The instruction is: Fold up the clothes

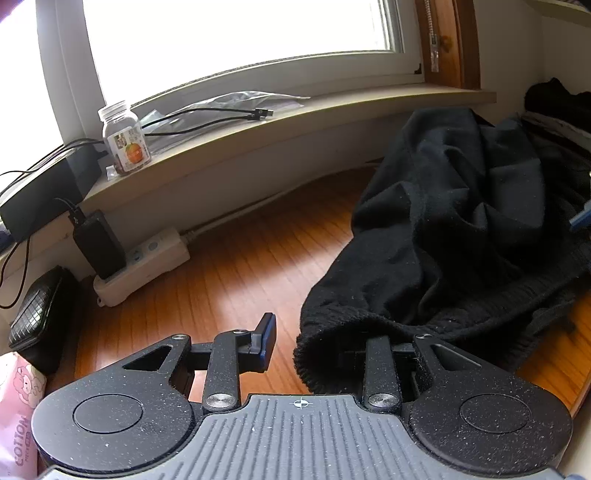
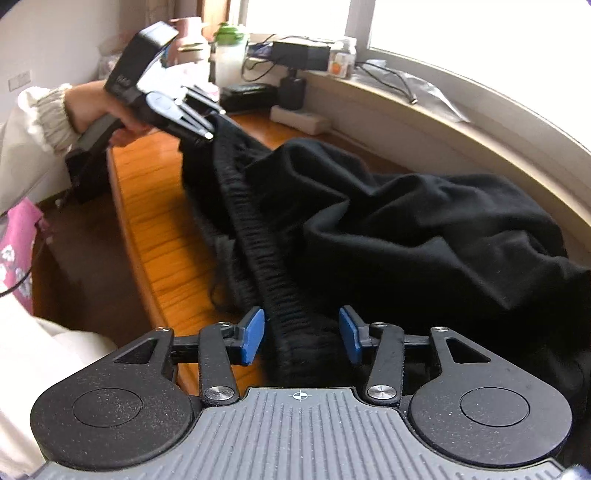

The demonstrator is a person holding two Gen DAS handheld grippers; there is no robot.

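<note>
We read only one word with confidence: "COTTON", printed in pale letters running up the side of a pink pack at the lower left corner of the left wrist view. The jar on the windowsill carries a label with an orange picture, its print too small to read.

Bright daylight pours through a wide white-framed window, washing out the panes. Below it runs a pale sill holding a clear jar with an orange label, a black cable and a crinkled plastic bag. A glossy wooden tabletop meets the wall — a white power strip with a black adapter lies there, near a quilted black pouch. In the right wrist view a green-lidded bottle stands farther along.
</note>
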